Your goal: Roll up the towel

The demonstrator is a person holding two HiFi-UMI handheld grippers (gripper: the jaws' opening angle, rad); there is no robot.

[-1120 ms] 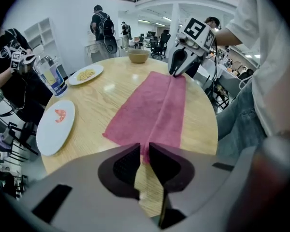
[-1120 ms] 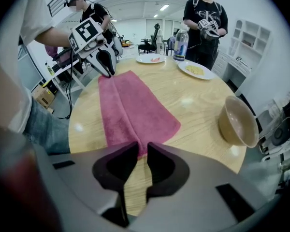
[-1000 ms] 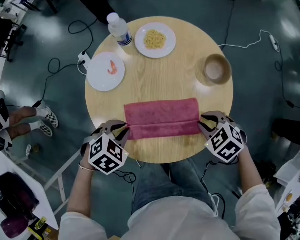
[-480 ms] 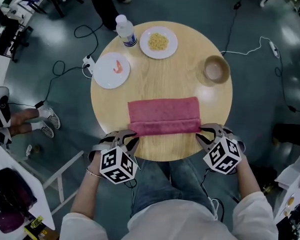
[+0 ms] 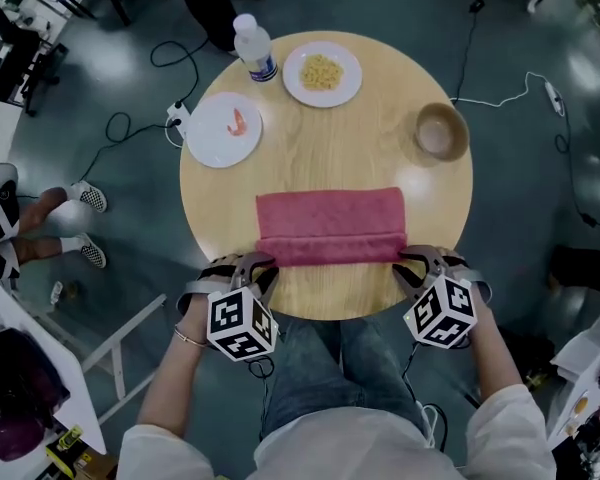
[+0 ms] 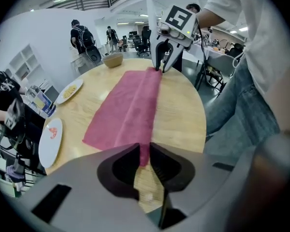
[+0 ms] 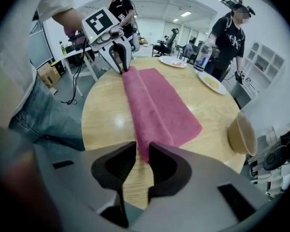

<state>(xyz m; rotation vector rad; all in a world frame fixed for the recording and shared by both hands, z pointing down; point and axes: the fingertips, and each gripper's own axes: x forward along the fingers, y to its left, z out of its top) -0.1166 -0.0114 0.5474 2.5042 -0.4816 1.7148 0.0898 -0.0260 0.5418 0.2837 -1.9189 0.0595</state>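
Note:
A red towel lies across the round wooden table, its near edge turned over into a narrow roll. My left gripper is shut on the roll's left end, seen pinched between the jaws in the left gripper view as the towel runs away from them. My right gripper is shut on the right end, and the towel stretches from its jaws to the other gripper. Both grippers sit at the table's near edge.
At the far side of the table stand a water bottle, a plate with yellow food, a plate with a shrimp and a wooden bowl. Cables lie on the floor. People stand beyond the table.
Both grippers have carried the towel's near edge a little farther across the table, rolling as they went, so the roll is tighter and the flat part shorter.

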